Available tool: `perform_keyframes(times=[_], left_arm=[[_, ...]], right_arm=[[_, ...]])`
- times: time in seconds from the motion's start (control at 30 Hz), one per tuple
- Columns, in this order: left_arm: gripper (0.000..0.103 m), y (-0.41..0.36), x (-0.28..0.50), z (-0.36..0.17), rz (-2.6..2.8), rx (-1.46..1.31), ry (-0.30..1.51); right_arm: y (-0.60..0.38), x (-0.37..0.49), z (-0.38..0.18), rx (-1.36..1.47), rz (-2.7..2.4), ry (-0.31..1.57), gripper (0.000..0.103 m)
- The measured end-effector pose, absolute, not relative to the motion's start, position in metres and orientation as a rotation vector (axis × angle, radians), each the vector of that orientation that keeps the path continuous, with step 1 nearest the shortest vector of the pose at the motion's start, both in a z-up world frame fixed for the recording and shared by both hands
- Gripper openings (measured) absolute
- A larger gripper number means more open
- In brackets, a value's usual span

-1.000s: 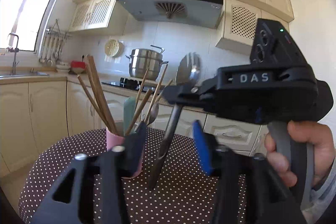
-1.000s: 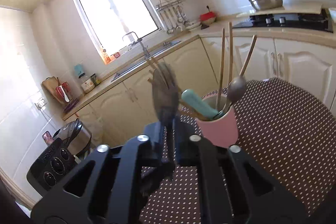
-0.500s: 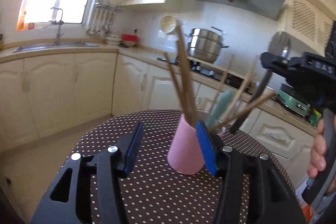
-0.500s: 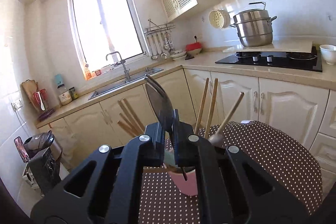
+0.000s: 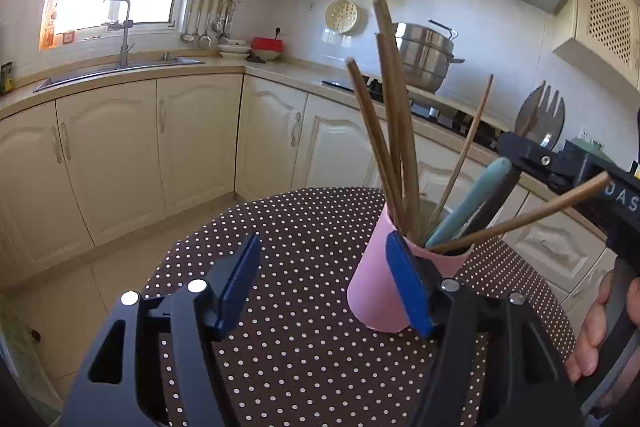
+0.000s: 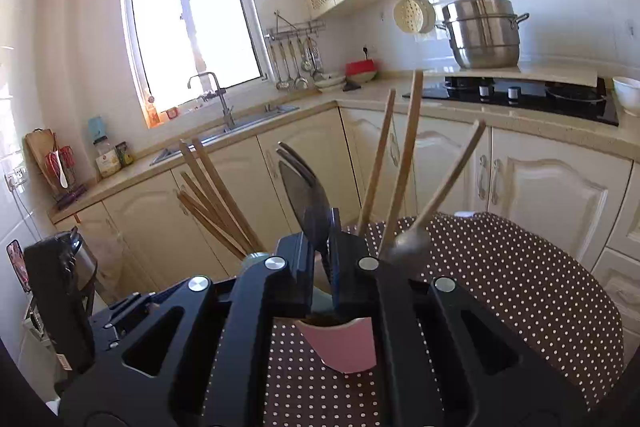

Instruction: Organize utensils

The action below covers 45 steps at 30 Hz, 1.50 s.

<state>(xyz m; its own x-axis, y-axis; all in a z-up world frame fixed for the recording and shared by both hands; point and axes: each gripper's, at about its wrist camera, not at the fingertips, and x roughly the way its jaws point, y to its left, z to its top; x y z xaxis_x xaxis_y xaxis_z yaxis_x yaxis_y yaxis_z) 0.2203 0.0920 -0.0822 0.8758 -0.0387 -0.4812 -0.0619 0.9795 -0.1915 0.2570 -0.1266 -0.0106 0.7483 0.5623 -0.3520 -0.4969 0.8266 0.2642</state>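
A pink cup [image 5: 376,291] stands on the dotted round table [image 5: 304,227] and holds several wooden chopsticks [image 5: 394,123], a teal-handled utensil [image 5: 472,203] and a spoon [image 6: 412,247]. My right gripper [image 6: 325,267] is shut on a dark metal spork [image 6: 306,203], whose handle reaches down into the cup [image 6: 348,347]. In the left wrist view the spork head [image 5: 540,119] sticks up above the right gripper [image 5: 532,155]. My left gripper [image 5: 324,283] is open and empty; its right pad overlaps the cup's near side.
Cream cabinets and a counter run around the room, with a sink [image 5: 116,67] under the window and a steel pot [image 5: 424,59] on the stove. A black appliance [image 6: 60,291] stands at the left in the right wrist view.
My right gripper has carried the spork over the cup and lowered its handle into it. My left gripper has swung left, so the cup now sits by its right pad.
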Motion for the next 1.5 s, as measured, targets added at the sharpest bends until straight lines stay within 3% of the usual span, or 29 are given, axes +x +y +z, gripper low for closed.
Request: perform_keyframes(times=[0.23,0.3,0.33,0.37,0.4,1.1,1.5], left_arm=[[0.069,0.079,0.218,-0.078,-0.011,-0.165,0.506],[0.07,0.075,0.215,-0.076,-0.014,-0.154,0.503],[0.071,0.073,0.214,-0.075,-0.017,-0.15,0.501],[0.071,0.071,0.212,-0.074,-0.022,-0.143,0.497],[0.071,0.07,0.21,-0.072,-0.024,-0.14,0.494],[0.082,0.033,0.132,-0.024,-0.035,-0.036,0.425],[0.086,0.008,0.059,0.008,-0.053,-0.006,0.324]], right_arm=[[-0.127,0.256,-0.027,0.164,0.551,0.46,0.008],[-0.128,0.253,-0.023,0.16,0.545,0.452,0.014],[-0.127,0.251,-0.021,0.158,0.542,0.445,0.028],[-0.128,0.248,-0.018,0.159,0.535,0.432,0.053],[-0.13,0.246,-0.014,0.164,0.525,0.418,0.059],[-0.176,0.158,0.023,0.118,0.375,0.348,0.064],[-0.196,0.064,0.035,0.02,0.304,0.3,0.076]])
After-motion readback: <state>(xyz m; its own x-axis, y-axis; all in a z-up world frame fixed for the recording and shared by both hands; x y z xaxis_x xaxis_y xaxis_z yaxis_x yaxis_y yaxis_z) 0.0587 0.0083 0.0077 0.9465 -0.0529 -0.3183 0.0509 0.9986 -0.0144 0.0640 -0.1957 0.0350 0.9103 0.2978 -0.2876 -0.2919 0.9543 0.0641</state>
